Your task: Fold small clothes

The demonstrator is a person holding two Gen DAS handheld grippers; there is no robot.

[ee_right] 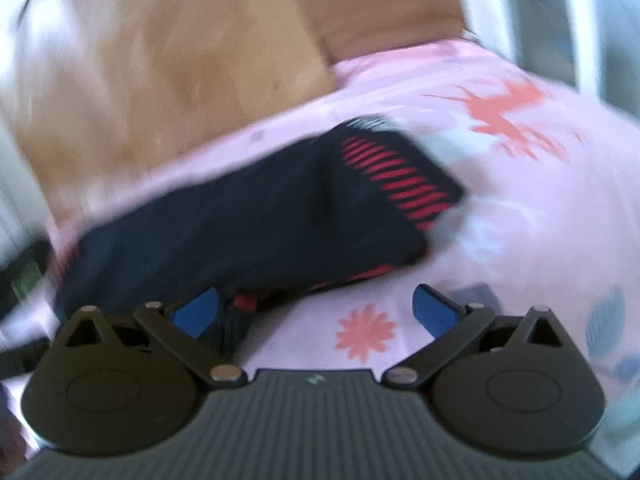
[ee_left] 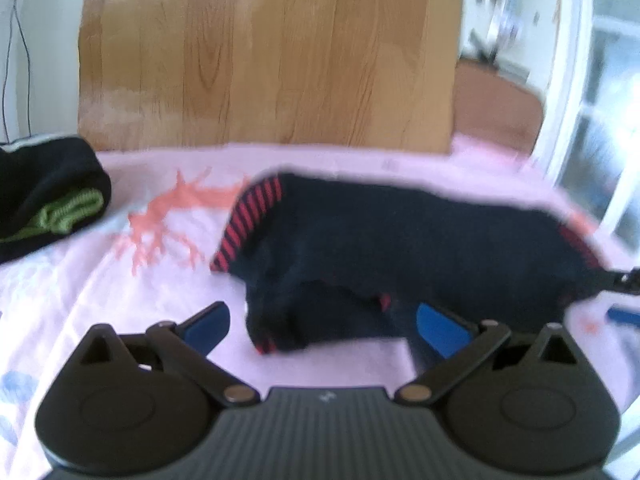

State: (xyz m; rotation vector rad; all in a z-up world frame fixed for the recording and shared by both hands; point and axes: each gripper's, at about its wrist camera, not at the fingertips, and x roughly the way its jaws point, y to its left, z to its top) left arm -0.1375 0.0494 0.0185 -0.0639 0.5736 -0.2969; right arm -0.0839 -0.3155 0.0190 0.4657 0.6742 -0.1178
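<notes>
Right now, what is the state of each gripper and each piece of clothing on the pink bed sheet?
Left gripper: open, holding nothing.
Right gripper: open, holding nothing.
Dark navy garment with red-striped cuffs: lying rumpled, partly folded over itself.
Black garment with green ribbed trim: bunched at the sheet's edge.
Pink floral bed sheet: spread flat.

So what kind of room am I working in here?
Most likely a bedroom: the dark garment lies on a pink printed bedsheet, with a wooden headboard behind and a window to one side.
</notes>
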